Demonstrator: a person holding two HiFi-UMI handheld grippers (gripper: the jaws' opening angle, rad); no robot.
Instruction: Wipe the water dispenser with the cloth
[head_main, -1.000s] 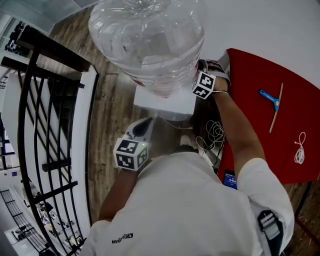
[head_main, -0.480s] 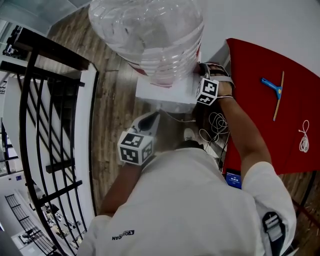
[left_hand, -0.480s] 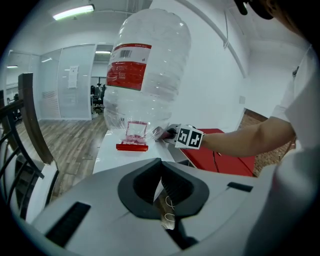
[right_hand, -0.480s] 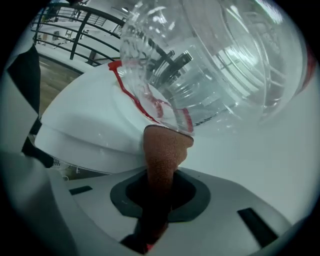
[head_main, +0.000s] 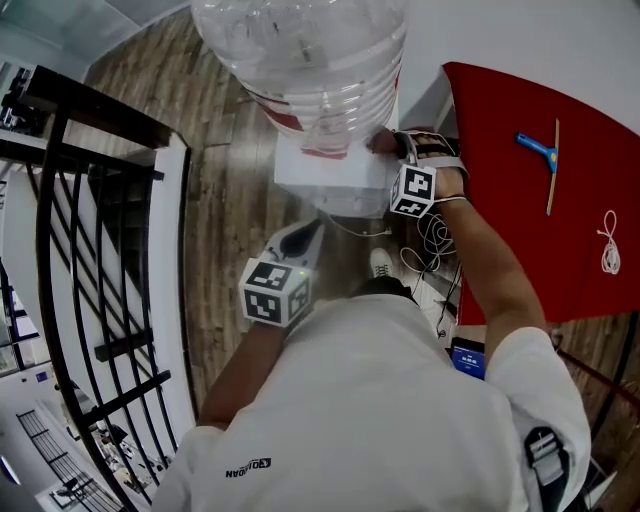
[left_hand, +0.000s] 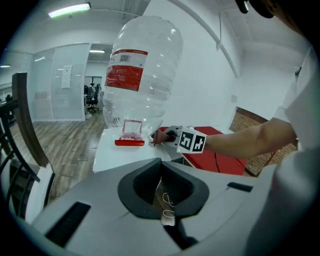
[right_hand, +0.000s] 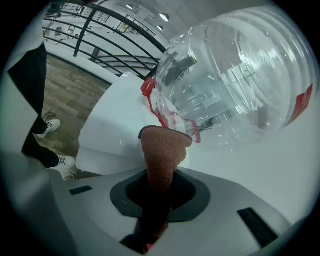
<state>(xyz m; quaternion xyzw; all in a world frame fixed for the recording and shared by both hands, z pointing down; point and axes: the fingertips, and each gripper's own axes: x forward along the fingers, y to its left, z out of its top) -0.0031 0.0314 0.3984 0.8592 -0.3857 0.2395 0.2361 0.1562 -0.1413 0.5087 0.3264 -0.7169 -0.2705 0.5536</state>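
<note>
- Two grippers: right gripper (head_main: 398, 147) clamps the brown cloth (right_hand: 163, 149) on the white water dispenser (head_main: 325, 172) top, touching the bottle (head_main: 300, 50) neck.
- Left gripper (head_main: 299, 241): jaws together, empty, off the dispenser's front.

Bright even indoor light, ceiling lamp (left_hand: 70, 9), glints on bottle (right_hand: 240, 80), fisheye-bent edges, dark corners

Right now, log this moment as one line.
right tongs: shut on cloth | cloth: on dispenser top, by bottle neck | left tongs: shut, empty, touching nothing
</note>
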